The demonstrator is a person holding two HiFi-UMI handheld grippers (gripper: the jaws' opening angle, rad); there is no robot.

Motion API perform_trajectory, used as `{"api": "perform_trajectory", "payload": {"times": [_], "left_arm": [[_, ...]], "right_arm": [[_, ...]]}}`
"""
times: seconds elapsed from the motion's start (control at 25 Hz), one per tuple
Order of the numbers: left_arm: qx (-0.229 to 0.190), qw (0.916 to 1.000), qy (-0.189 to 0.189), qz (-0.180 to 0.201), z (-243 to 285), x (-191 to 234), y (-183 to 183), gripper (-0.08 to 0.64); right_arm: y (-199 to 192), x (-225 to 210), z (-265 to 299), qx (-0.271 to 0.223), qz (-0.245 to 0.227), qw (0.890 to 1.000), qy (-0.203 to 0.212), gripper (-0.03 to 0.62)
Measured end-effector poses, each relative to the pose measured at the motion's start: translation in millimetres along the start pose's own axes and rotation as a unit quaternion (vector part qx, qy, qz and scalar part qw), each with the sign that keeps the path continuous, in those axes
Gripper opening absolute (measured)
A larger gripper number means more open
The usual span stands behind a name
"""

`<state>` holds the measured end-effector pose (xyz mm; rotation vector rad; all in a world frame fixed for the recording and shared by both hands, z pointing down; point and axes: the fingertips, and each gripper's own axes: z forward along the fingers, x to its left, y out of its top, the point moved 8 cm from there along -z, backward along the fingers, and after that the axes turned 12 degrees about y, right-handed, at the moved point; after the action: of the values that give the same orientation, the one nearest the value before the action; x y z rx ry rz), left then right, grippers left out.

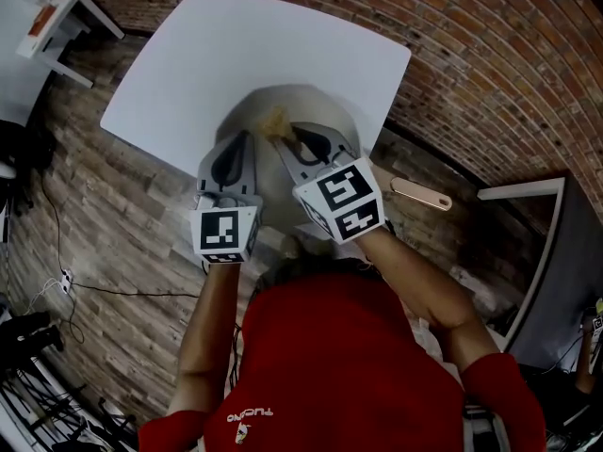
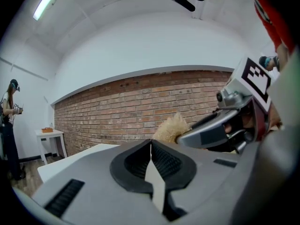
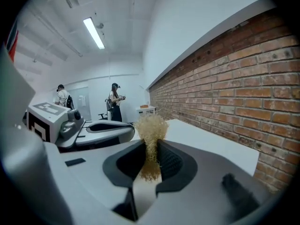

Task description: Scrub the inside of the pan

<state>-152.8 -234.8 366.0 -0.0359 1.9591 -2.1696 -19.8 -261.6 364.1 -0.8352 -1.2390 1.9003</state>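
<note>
A pale round pan (image 1: 316, 109) sits at the near edge of the white table (image 1: 236, 45), its pinkish handle (image 1: 421, 194) sticking out to the right. Both grippers hover over it. My right gripper (image 1: 283, 132) (image 3: 151, 146) is shut on a straw-coloured scrubber (image 1: 276, 121) (image 3: 151, 125), whose tuft sticks out past the jaws. My left gripper (image 1: 243, 141) (image 2: 150, 144) sits just left of it, jaws pressed together with nothing seen between them. The left gripper view shows the scrubber (image 2: 171, 128) and the right gripper (image 2: 220, 125). Neither gripper view shows the pan.
A brick wall (image 1: 490, 73) runs along the table's far and right sides. A small white side table (image 1: 57, 17) stands at the far left, and cables (image 1: 57, 281) lie on the floor. Two people (image 3: 115, 102) stand far off in the room.
</note>
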Motion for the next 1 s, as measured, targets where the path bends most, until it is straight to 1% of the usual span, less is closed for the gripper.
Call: {"api": "perform_trajectory", "payload": {"times": [0.16, 0.28, 0.44, 0.6, 0.76, 0.88, 1.0], "left_arm": [[0.010, 0.9999, 0.005, 0.004, 3, 14, -10, 0.015], [0.016, 0.9998, 0.010, 0.008, 6, 23, -17, 0.015], [0.018, 0.9997, 0.014, 0.003, 6, 34, -24, 0.015], [0.013, 0.9998, 0.012, -0.003, 9, 41, -29, 0.015], [0.013, 0.9998, 0.011, -0.014, 12, 48, -27, 0.015], [0.011, 0.9997, 0.011, -0.021, 15, 52, -24, 0.015], [0.008, 0.9997, 0.011, -0.022, 18, 55, -21, 0.015]], "right_arm": [[-12, -1, 28, 0.059, 0.008, 0.998, 0.021, 0.075], [-23, -3, 49, 0.107, 0.019, 0.993, 0.035, 0.075], [-40, -3, 74, 0.186, 0.027, 0.981, 0.058, 0.075], [-58, -7, 93, 0.253, 0.028, 0.965, 0.066, 0.075], [-69, -9, 108, 0.294, 0.038, 0.952, 0.072, 0.075], [-74, -12, 116, 0.314, 0.039, 0.946, 0.068, 0.075], [-81, -14, 123, 0.325, 0.036, 0.943, 0.065, 0.075]]}}
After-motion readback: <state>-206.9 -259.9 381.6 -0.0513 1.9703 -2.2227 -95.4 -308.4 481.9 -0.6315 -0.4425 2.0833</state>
